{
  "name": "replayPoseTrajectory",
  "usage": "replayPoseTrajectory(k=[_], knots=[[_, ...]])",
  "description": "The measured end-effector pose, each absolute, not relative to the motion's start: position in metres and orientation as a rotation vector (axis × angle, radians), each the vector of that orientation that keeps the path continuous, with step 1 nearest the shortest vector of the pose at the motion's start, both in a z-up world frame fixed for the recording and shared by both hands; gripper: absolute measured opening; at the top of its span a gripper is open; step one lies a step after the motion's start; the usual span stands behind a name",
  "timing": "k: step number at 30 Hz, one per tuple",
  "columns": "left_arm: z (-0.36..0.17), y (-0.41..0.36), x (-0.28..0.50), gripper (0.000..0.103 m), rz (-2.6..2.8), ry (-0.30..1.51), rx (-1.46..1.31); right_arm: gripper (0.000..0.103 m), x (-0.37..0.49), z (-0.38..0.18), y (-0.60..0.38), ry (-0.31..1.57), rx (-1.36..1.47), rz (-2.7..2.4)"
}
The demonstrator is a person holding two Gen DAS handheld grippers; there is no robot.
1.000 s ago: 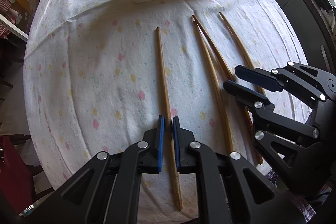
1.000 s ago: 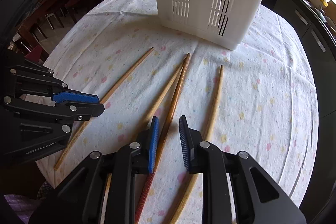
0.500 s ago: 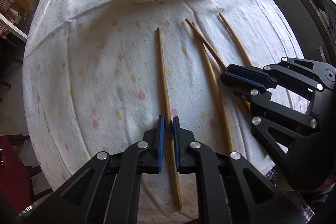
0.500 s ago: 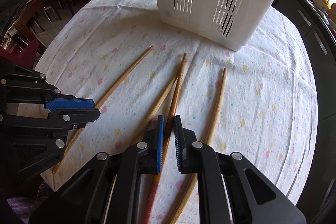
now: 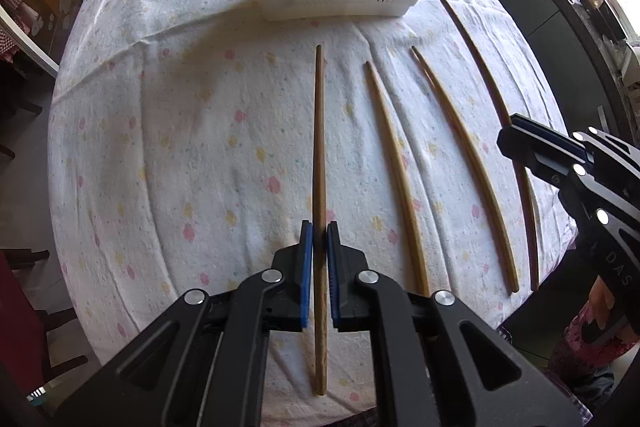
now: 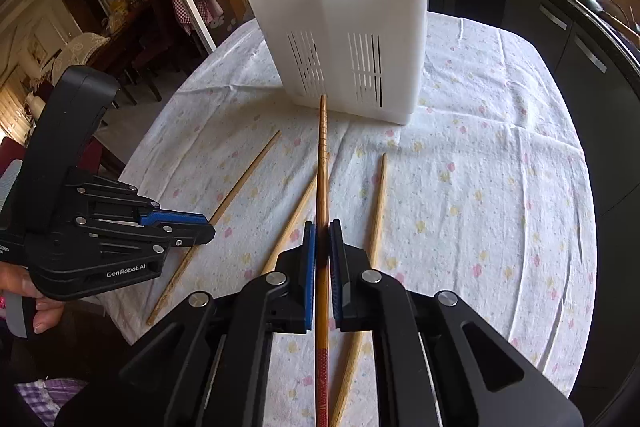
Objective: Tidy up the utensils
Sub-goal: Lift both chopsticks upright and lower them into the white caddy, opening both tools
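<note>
Flower-dotted white cloth covers the counter [image 5: 168, 155], where a white slotted plastic utensil basket [image 6: 344, 27] stands. Left gripper [image 5: 319, 239] jaws pinch a plain wooden chopstick [image 5: 319, 131] pointing at the basket. Right gripper [image 6: 322, 239] jaws pinch a dark red-handled chopstick [image 6: 322, 155], its tip near the basket's base. Three more wooden chopsticks [image 5: 394, 167] lie before the basket.

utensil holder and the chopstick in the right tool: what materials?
Utensil holder: looks like moulded white plastic, matte and slightly translucent, with cut drain slots. Chopstick in the right tool: likely wood or bamboo, darker lacquered brown, ridged tip, red patterned handle end.
</note>
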State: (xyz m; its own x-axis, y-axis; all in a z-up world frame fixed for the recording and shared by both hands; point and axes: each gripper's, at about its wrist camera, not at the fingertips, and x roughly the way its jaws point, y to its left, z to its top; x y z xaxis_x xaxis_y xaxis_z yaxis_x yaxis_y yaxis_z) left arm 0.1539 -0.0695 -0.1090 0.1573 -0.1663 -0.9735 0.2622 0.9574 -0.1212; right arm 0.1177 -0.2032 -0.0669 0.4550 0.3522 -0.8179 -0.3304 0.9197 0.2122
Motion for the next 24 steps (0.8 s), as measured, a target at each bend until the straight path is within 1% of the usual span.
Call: replayPoseTrajectory(k=[7, 15, 24], knots=[[-0.063, -0.066, 0.142, 0.007, -0.32, 1.262, 0.07, 0.008, 0.096, -0.044, -0.23, 0.943, 0.104, 0.431], [-0.009, -0.073, 0.126, 0.007, -0.358, 1.127, 0.065, 0.008, 0.084, -0.016, -0.238, 0.859, 0.177, 0.459], [0.067, -0.084, 0.142, 0.006, -0.363, 0.946, 0.064, 0.008, 0.085, 0.0, -0.241, 0.811, 0.214, 0.492]])
